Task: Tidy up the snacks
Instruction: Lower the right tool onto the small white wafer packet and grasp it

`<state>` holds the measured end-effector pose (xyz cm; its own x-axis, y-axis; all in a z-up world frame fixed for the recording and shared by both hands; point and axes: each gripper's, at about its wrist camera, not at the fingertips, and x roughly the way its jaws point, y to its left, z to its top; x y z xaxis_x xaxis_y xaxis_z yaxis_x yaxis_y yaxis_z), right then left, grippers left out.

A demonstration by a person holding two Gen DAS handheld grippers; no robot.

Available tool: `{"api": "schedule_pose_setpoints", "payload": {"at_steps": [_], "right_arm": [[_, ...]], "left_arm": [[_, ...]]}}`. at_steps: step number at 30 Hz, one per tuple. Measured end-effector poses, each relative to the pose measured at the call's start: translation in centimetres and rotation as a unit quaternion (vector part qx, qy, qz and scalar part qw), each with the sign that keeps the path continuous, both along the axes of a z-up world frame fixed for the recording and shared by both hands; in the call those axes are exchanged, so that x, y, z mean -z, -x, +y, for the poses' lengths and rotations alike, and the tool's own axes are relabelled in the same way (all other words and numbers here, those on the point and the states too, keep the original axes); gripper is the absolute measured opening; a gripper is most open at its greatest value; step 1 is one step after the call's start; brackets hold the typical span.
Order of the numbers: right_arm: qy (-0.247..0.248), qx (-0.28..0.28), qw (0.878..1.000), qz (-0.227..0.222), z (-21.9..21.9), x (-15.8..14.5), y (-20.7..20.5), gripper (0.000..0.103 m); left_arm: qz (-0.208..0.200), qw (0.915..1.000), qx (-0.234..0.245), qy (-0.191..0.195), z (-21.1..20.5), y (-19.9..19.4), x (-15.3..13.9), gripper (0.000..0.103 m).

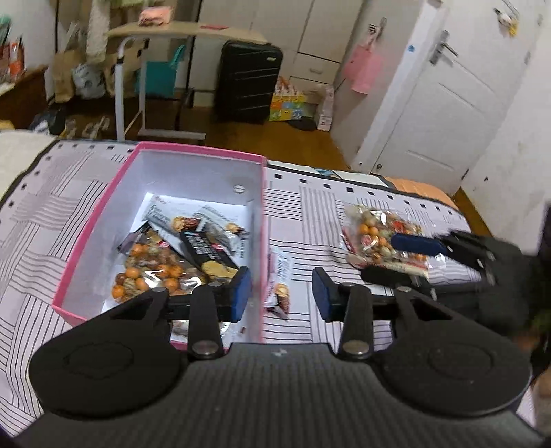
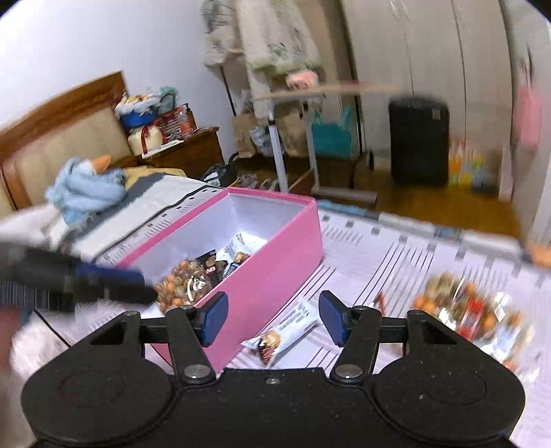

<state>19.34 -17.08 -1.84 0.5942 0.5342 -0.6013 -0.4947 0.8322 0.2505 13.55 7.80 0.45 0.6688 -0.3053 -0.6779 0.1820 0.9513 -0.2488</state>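
A pink box (image 1: pixel 93 220) with white inside stands open on the striped bed cover (image 1: pixel 344 206). It holds several snack packs: bags of nuts (image 1: pixel 151 272) and wrapped bars (image 1: pixel 206 255). One wrapped bar (image 1: pixel 279 284) lies on the cover just right of the box; it also shows as the bar (image 2: pixel 286 332). A clear bag of nuts (image 1: pixel 375 234) lies farther right, blurred in the right wrist view (image 2: pixel 471 310). My left gripper (image 1: pixel 280 293) is open, straddling the box's right wall. My right gripper (image 2: pixel 273 320) is open above the loose bar, with nothing gripped.
The left gripper (image 2: pixel 144 286) shows blurred over the box's near end. A black suitcase (image 1: pixel 246 81), a rolling side table (image 1: pixel 186 31) and a white door (image 1: pixel 447 103) stand beyond the bed. A blue cloth (image 2: pixel 86 189) lies near the headboard.
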Motion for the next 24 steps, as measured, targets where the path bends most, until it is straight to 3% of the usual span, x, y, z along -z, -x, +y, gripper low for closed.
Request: {"api": "schedule_pose_setpoints", "payload": {"at_steps": [7, 10, 12, 20, 24], "right_arm": [[-0.051, 0.012, 0.992, 0.115, -0.7, 4.7, -4.1, 0.064], [-0.065, 0.008, 0.984, 0.163, -0.2, 6.9, -5.4, 0.064], [-0.068, 0.004, 0.98, 0.186, 0.3, 8.4, -5.9, 0.063], [-0.073, 0.001, 0.966, 0.247, 1.7, 12.0, -8.0, 0.062], [-0.057, -0.008, 0.965, 0.256, 2.8, 12.7, -8.9, 0.062]], "left_arm": [[0.016, 0.9995, -0.019, -0.018, -5.9, 1.7, 3.1, 0.037], [-0.013, 0.9978, -0.054, -0.035, -7.9, 2.7, 4.9, 0.037], [-0.011, 0.9962, -0.069, -0.052, -9.0, 2.7, 6.4, 0.037], [-0.026, 0.9859, -0.143, -0.084, -11.2, 1.0, 12.0, 0.037], [-0.025, 0.9797, -0.169, -0.105, -11.5, -0.3, 13.5, 0.037]]}}
